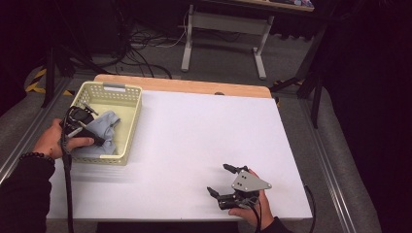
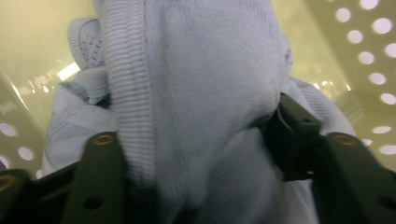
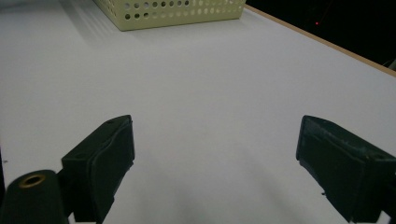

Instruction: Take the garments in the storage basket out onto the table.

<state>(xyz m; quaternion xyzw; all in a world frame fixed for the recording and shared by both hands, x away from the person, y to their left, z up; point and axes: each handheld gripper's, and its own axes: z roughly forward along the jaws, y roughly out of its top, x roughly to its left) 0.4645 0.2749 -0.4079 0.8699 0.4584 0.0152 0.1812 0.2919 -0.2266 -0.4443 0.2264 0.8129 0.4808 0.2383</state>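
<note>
A light blue ribbed cloth (image 1: 104, 124) lies bunched in a pale yellow perforated basket (image 1: 133, 114) at the table's left. My left gripper (image 1: 95, 138) reaches into the basket from its left side. In the left gripper view its jaws (image 2: 198, 128) stand on either side of a thick fold of the cloth (image 2: 196, 70), and the pads press into it. The basket's wall (image 2: 355, 46) shows behind. My right gripper (image 1: 218, 178) rests near the table's front edge, open, with bare tabletop between its jaws (image 3: 215, 144).
The white tabletop (image 1: 194, 136) has a wooden strip along its far edge. From the right gripper view the basket (image 3: 177, 11) stands far ahead. Cables and a desk frame (image 1: 223, 34) are on the floor beyond the table.
</note>
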